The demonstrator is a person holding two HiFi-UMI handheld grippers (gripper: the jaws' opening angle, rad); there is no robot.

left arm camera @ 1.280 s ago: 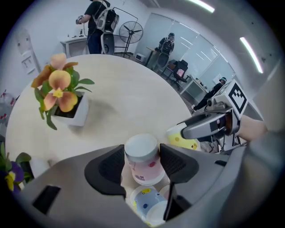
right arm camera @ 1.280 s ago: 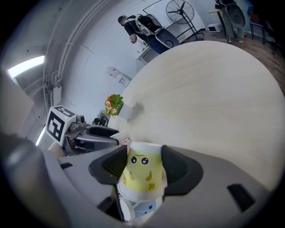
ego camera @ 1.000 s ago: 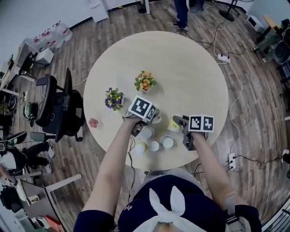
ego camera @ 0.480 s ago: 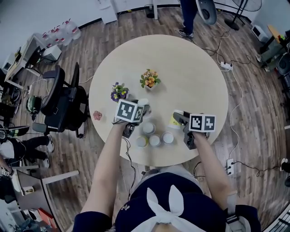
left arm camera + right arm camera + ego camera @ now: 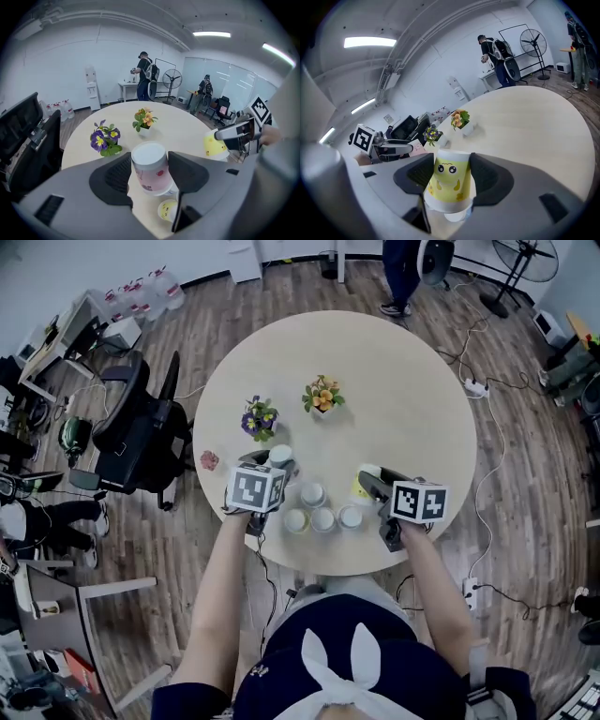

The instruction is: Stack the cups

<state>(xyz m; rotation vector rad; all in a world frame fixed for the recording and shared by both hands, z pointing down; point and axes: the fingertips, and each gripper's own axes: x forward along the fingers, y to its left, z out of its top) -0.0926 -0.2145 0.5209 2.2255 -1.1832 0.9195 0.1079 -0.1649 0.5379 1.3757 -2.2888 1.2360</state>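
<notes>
My left gripper [image 5: 275, 465] slants down over the round beige table [image 5: 394, 399], clamping an upturned white pink-printed paper cup [image 5: 151, 169]; my right gripper [image 5: 371, 487], alongside, clamps an upturned yellow cartoon-faced paper cup [image 5: 448, 183].

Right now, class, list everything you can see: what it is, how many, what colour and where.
Table: one, pale wood, round, centre.
Loose cups: four, pale, near table edge.
White cup: one, pink print, held at left.
Yellow cup: one, face print, held at right.
Flower pots: two, purple and orange blooms, mid-table.
Pink thing: one, small, table's left edge.
Office chair: one, black, left of table.
Person: one, dark clothes, beyond table.
Left gripper: one, grey, shut on white cup.
Right gripper: one, grey, shut on yellow cup.
</notes>
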